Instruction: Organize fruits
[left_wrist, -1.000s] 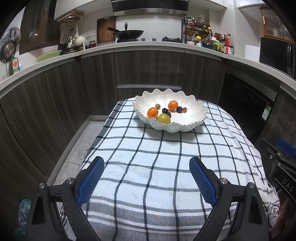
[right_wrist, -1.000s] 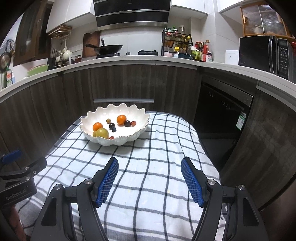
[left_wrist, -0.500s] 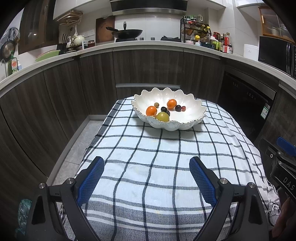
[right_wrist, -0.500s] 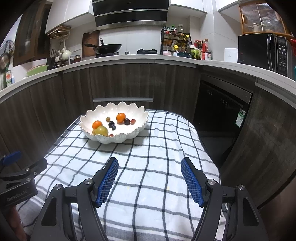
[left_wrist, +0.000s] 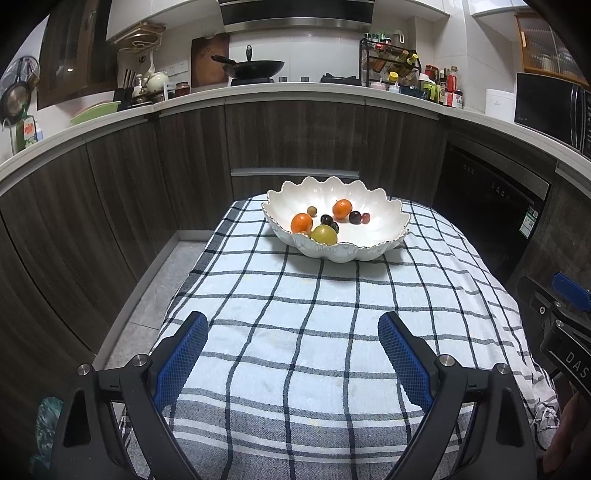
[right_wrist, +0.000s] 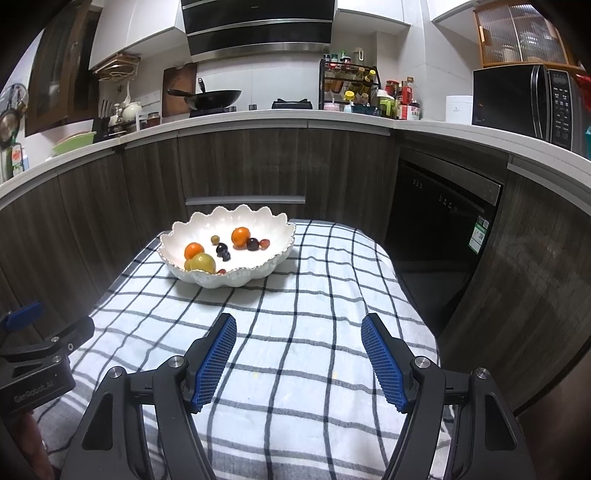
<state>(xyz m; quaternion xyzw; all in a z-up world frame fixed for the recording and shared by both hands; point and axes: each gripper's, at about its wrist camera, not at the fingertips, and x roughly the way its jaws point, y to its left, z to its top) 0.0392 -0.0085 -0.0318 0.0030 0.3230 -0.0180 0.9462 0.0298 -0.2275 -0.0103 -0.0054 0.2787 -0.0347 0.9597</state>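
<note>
1. Your left tool (left_wrist: 291, 334) hovers with its jaws apart and empty; its view shows floor left of the checked cloth (left_wrist: 295, 314).
2. Your right tool (right_wrist: 299, 338) likewise, showing a microwave (right_wrist: 528, 103).
3. The fruit bowl (left_wrist: 384, 218) rests at the counter's far end.

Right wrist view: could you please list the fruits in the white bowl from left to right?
Orange fruit → yellow-green fruit → dark grapes → second orange fruit → dark plum → small red fruit.
</note>
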